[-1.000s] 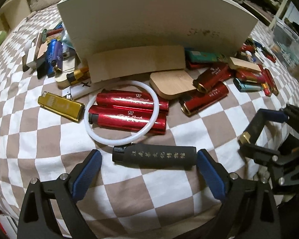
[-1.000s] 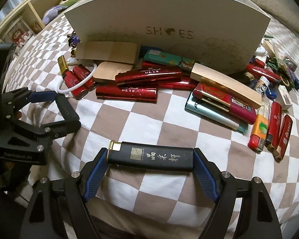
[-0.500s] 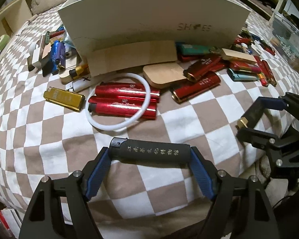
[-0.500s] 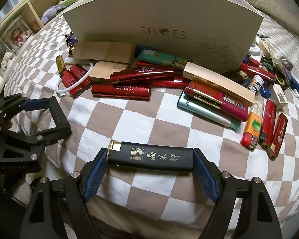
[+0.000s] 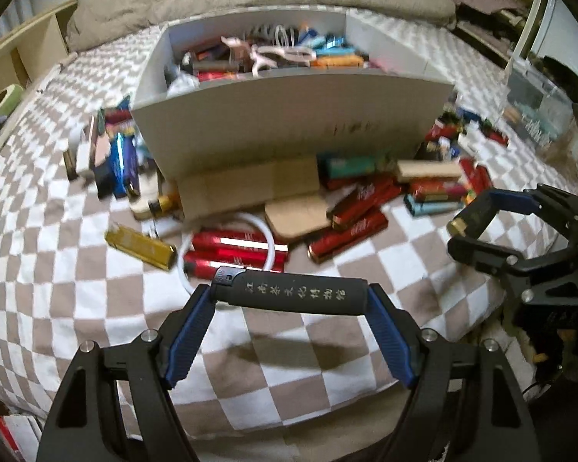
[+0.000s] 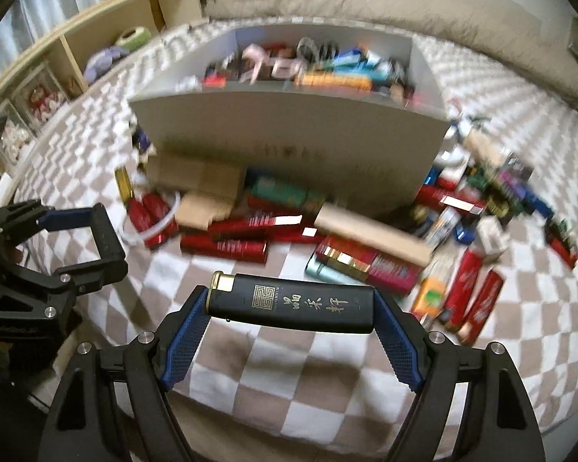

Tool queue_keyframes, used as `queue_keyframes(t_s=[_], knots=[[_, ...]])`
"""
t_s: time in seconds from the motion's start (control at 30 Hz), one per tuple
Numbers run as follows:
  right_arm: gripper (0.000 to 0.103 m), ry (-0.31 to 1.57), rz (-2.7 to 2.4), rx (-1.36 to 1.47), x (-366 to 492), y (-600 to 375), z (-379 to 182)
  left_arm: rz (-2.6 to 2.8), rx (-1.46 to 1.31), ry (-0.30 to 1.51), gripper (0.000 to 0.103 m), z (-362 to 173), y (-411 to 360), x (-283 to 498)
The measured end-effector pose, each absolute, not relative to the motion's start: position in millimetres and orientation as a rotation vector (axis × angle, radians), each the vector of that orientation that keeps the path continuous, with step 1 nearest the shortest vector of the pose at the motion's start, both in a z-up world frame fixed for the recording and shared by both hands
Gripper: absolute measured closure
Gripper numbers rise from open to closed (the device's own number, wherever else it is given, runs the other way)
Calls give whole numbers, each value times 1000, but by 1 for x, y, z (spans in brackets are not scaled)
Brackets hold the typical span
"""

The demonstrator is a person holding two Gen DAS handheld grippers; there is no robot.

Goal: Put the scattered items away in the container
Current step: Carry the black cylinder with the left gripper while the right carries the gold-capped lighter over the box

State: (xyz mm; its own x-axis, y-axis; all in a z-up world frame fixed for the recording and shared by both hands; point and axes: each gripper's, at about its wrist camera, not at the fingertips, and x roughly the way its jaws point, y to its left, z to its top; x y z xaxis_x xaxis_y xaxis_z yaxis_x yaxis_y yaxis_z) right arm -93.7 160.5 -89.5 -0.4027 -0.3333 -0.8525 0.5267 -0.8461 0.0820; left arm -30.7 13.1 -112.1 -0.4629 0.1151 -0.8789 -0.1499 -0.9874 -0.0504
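A: Where do the two lighters sit?

B: The dark grey lighter (image 5: pixel 289 293) is clamped end to end between the fingers of the left gripper (image 5: pixel 291 300), its long axis crosswise to them. The black lighter (image 6: pixel 291 303) is pinched the same way in the right gripper (image 6: pixel 289 308), gold cap toward its left finger. Both hang clear above the bed (image 5: pixel 77 269).

A: And the box?

B: The white box (image 5: pixel 289 131) is straight ahead of both pairs of fingers and beyond the red lighters (image 5: pixel 235 250) scattered at its near wall. Its open top is past that wall.

A: Which hand is nearer?

B: Neither, as far as I can judge; they are side by side. Each lighter probably needs carrying forward over the near wall before the fingers part.
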Motion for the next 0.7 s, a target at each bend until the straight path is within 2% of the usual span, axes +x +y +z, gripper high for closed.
queue_keyframes(t_s=[0.47, 0.7], knots=[[20, 199, -2373, 1085, -116, 172, -20, 2712, -1295, -85, 24, -35, 0, -59], [20, 185, -2399, 997, -121, 167, 3, 2751, -1233, -111, 24, -17, 1, -67]])
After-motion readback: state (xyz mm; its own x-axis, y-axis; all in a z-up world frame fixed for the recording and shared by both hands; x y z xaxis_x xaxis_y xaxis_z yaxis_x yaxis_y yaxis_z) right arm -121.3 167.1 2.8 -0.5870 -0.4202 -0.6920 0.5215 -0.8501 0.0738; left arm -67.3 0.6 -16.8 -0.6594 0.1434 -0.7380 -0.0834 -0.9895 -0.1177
